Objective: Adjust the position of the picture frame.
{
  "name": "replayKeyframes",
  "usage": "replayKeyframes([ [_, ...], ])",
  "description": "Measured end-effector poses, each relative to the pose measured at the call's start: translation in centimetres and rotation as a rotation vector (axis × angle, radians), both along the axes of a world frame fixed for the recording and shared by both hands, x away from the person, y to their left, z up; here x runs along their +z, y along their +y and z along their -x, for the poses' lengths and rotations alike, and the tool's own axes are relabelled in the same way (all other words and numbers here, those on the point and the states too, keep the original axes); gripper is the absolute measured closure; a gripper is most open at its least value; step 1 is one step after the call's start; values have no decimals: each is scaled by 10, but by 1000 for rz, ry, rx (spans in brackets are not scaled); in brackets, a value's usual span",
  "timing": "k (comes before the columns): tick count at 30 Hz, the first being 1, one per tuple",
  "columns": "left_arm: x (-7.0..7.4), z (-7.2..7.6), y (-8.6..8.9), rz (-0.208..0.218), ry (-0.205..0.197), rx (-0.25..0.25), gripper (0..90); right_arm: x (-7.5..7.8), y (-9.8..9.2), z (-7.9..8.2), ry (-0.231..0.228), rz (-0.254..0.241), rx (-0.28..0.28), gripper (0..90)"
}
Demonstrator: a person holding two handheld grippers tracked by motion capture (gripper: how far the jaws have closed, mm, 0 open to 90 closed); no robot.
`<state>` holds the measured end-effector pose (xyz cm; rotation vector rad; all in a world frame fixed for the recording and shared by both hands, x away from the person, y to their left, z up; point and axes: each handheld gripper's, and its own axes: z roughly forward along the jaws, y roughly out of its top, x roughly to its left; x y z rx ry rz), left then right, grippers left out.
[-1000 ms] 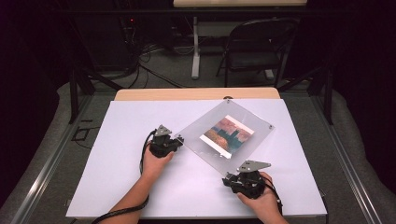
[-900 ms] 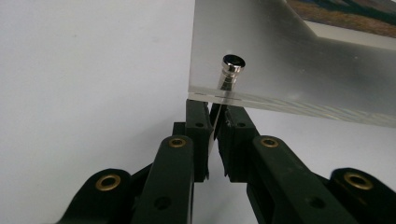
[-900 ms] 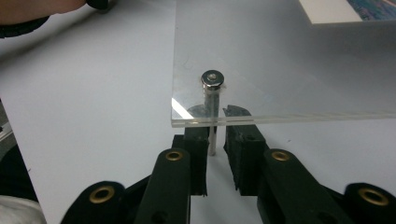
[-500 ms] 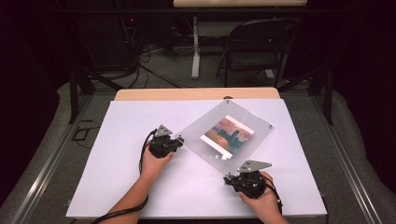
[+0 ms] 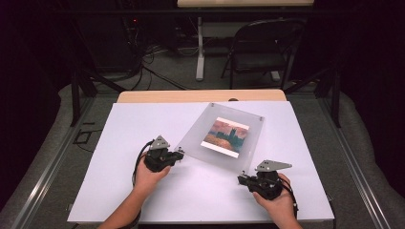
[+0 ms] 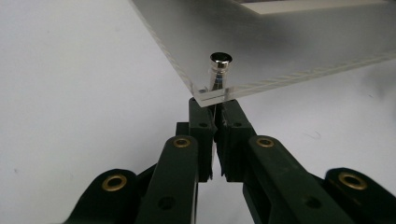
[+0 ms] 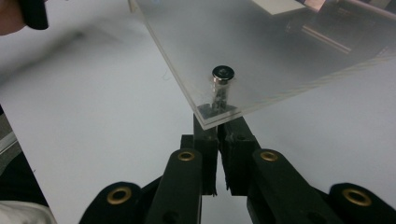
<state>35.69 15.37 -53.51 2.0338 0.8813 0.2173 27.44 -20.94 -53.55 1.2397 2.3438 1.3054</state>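
The left gripper (image 5: 180, 153) has its jaws closed on the near-left corner of the clear acrylic frame (image 5: 210, 129), just below a metal standoff (image 6: 219, 69) at that corner. The frame, with a picture (image 5: 225, 135) inside, tilts above the white desk (image 5: 143, 124). The right gripper (image 5: 241, 179) clamps the near-right corner, its jaws pinched beneath another standoff (image 7: 222, 79).

Black left claw (image 6: 215, 116) with brass rivets, grey three-cornered top plate.
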Motion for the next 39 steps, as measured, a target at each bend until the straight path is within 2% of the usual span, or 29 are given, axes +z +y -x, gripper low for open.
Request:
replayKeyframes([
  [4,2,13,3,19,20,-3,856,2,-5,-3,-11,-10,-14,858],
  [9,4,33,2,35,38,-24,857,4,-12,-6,-21,0,-47,858],
  [14,5,51,1,30,65,-47,857,3,-16,-10,-30,13,-68,859],
  [17,5,55,3,32,70,-40,857,3,-14,-15,-31,8,-70,858],
  [19,5,52,8,25,68,-21,857,3,-12,-17,-31,11,-62,858],
  [25,5,40,20,46,63,40,856,5,3,-27,-36,8,-20,859],
  [29,2,28,19,53,71,57,855,5,6,-41,-27,8,-40,859],
  [34,-2,16,17,56,82,75,852,4,8,-57,-16,35,-57,857],
  [39,-5,10,17,54,86,78,850,2,8,-65,-10,30,-68,854],
])
